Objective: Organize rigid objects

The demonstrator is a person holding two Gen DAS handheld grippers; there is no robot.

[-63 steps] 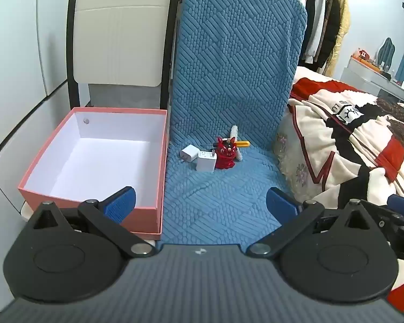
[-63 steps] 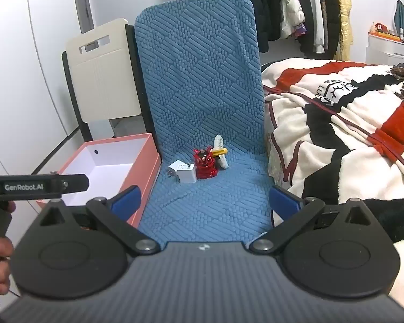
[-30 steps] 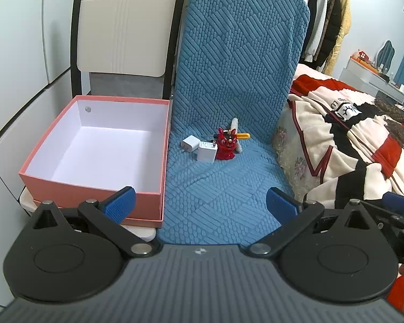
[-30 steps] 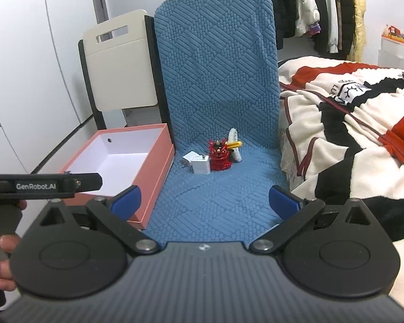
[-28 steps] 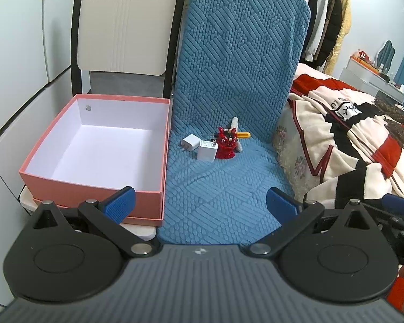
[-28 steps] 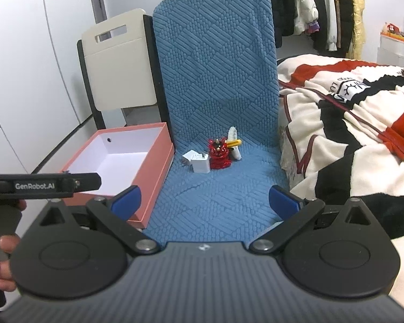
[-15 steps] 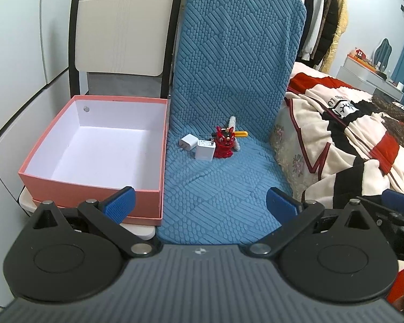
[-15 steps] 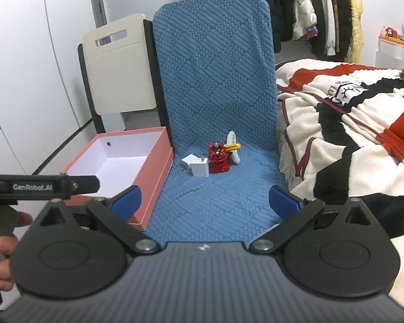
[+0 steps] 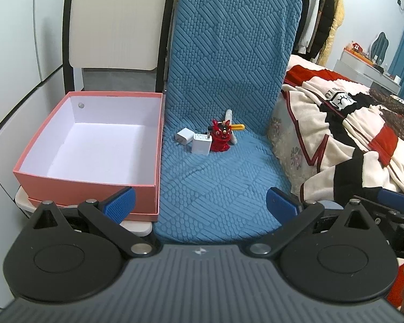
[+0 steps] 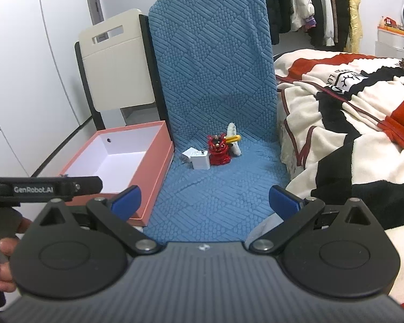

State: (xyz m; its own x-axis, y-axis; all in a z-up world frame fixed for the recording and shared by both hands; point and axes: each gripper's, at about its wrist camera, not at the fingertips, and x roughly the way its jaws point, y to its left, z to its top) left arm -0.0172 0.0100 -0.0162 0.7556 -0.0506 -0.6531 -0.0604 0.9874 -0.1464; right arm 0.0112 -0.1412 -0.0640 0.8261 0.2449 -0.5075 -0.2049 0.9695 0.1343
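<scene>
Both claws hang spread and empty, the left claw (image 9: 200,206) and right claw (image 10: 204,199) well short of the items; these sit clustered at the far end of the blue cushion (image 9: 218,177): two white chargers (image 9: 201,143), a red figurine (image 9: 221,137) and a yellow piece (image 9: 237,127) touching a white brush. The likely first step is a charger; approach low, close across its flat sides, lift clear of the figurine, then carry left into the pink box (image 9: 91,188), which stands open beside the cushion; a bed with a striped blanket (image 10: 350,123) lies right, clothes hang far behind.

A striped blanket (image 9: 350,134) lies beside hanging coats (image 10: 309,8).
</scene>
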